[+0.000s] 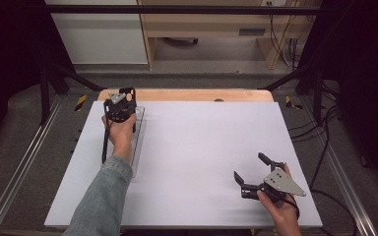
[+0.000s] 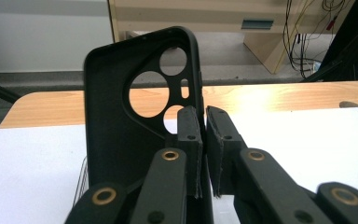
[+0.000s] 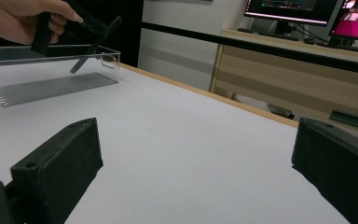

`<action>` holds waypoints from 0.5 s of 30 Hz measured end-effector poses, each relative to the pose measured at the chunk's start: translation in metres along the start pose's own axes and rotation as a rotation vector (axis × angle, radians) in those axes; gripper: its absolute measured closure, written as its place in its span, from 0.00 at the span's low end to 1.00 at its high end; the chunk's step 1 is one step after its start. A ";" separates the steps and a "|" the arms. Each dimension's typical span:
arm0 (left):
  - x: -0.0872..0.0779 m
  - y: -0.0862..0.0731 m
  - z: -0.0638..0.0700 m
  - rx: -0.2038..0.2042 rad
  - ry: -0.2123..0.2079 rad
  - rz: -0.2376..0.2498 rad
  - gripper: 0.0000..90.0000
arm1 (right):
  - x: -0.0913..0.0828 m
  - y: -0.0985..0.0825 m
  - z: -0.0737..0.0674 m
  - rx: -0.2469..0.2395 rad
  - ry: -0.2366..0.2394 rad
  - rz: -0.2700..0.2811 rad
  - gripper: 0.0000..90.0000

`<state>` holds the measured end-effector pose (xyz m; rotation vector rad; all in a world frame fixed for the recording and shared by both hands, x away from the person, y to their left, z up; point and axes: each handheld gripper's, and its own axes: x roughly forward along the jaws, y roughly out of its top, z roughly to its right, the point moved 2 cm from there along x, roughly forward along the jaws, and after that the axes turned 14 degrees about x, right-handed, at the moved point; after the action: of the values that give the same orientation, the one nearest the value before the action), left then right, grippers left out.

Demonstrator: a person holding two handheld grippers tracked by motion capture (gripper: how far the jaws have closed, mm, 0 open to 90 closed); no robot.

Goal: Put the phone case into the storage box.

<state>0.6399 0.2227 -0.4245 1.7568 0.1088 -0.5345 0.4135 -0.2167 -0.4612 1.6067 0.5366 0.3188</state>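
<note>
Right gripper [image 1: 250, 173] jaws wide; left gripper [image 2: 204, 122] pinches phone case [image 2: 121, 135].

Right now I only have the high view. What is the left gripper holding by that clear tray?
Observer: A black phone case; the left gripper view shows its round camera cut-outs.
Operator: Is the grip on it closed?
Observer: Yes, the left gripper has its fingers shut on the case's side wall.
Operator: What is the tray's floor like?
Observer: Ribbed, going by the right gripper view: fine ridges run across the tray.
</note>
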 end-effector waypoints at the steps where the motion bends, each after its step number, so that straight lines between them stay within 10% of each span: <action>1: 0.000 0.000 0.000 0.000 -0.002 -0.001 0.94 | 0.000 0.000 0.000 0.000 0.001 0.000 0.02; 15: 0.001 -0.001 0.001 -0.007 -0.014 -0.010 0.94 | 0.000 0.000 0.000 0.004 0.000 0.001 0.02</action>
<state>0.6400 0.2224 -0.4259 1.7459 0.1095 -0.5530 0.4135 -0.2167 -0.4611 1.6106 0.5361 0.3187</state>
